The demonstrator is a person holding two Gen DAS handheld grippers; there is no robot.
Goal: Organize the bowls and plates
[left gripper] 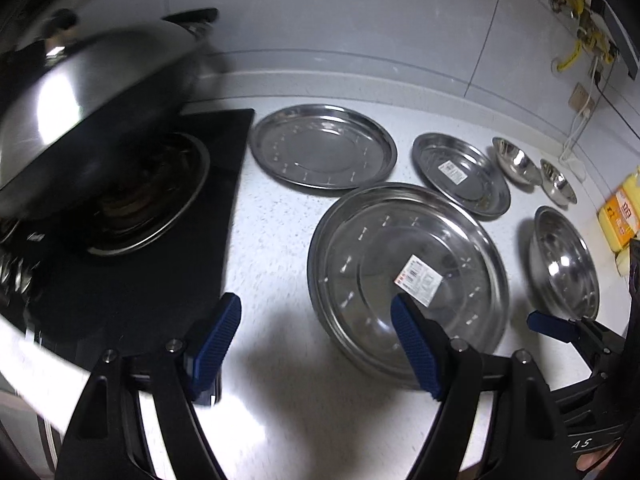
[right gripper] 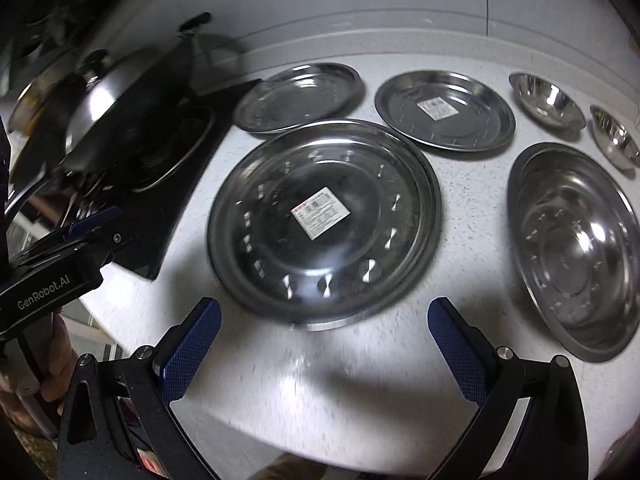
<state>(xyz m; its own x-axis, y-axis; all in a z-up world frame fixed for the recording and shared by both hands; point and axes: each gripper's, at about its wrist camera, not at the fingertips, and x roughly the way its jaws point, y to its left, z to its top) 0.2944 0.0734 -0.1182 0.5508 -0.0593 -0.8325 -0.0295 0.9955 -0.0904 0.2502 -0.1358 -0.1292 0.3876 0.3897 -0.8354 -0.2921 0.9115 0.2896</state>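
Left wrist view: the left gripper [left gripper: 316, 344] hangs low over the white speckled surface [left gripper: 280, 220] with its jaws spread wide and nothing between them. The large steel plate [left gripper: 408, 280] lies flat just ahead; its near rim passes under the right-hand blue ribbed pad, though whether they touch cannot be told. A white barcode sticker sits on its centre, and small stamped marks ring its shallow well. Behind it, apart, lie a second wide plate [left gripper: 324, 146] beside the black glass hob [left gripper: 132, 280], and a smaller stickered plate [left gripper: 460, 174]. Two small round bowls [left gripper: 516, 160] stand at the back right, and a deeper polished basin-like bowl [left gripper: 564, 264] rests to the right, near a yellow bottle [left gripper: 624, 212]. A domed steel wok lid [left gripper: 92, 108] covers the pan on the burner.

In the right wrist view, the right gripper [right gripper: 324, 344] is likewise wide open and holds nothing. The stickered large plate [right gripper: 324, 220] lies directly ahead of the gap between its pads, near but apart from them. The deep bowl [right gripper: 576, 248] sits ahead of the right pad, off to the side. All the dishes are round, mirror-bright stainless steel with rolled rims. The left gripper [right gripper: 92, 220] shows at the left edge over the hob.
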